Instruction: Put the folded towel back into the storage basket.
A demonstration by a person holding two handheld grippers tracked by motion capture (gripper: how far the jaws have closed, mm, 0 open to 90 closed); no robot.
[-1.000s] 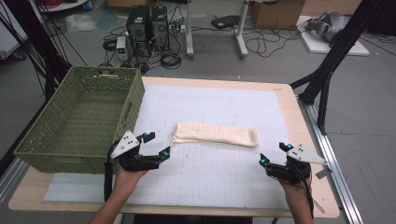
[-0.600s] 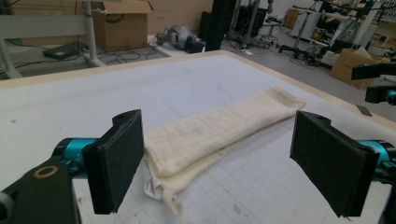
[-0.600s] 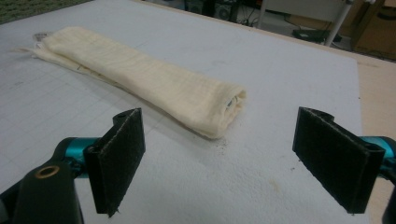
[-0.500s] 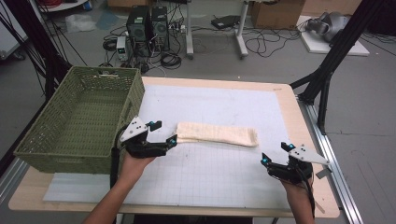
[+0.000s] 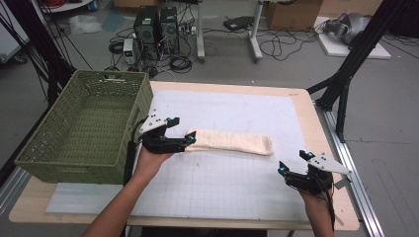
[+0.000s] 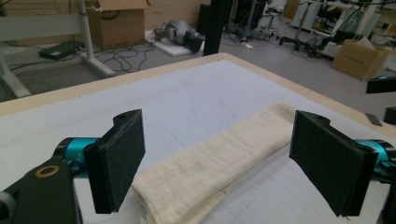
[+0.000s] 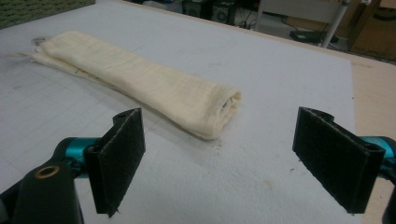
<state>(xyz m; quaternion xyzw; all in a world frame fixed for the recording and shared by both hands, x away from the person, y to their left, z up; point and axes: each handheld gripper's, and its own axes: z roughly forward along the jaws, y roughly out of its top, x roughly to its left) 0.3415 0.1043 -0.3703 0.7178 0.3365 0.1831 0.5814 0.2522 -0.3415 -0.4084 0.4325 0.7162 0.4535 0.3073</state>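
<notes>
A folded cream towel (image 5: pixel 232 142) lies across the middle of the white gridded mat (image 5: pixel 232 182). My left gripper (image 5: pixel 189 140) is open at the towel's left end, its jaws standing on either side of that end; in the left gripper view the towel (image 6: pixel 219 158) runs away between the two black pads (image 6: pixel 116 165). My right gripper (image 5: pixel 282 170) is open near the table's front right, apart from the towel and a little below its right end. In the right gripper view the towel (image 7: pixel 140 81) lies ahead and to the left of the jaws.
A large green woven basket (image 5: pixel 84 123) stands at the left side of the table, close beside my left hand. The wooden table edge (image 5: pixel 323 148) runs along the right. Computers, cables and black frame legs stand on the floor beyond.
My left gripper has moved forward and right, from the front of the mat up to the towel's left end. The right gripper has barely shifted.
</notes>
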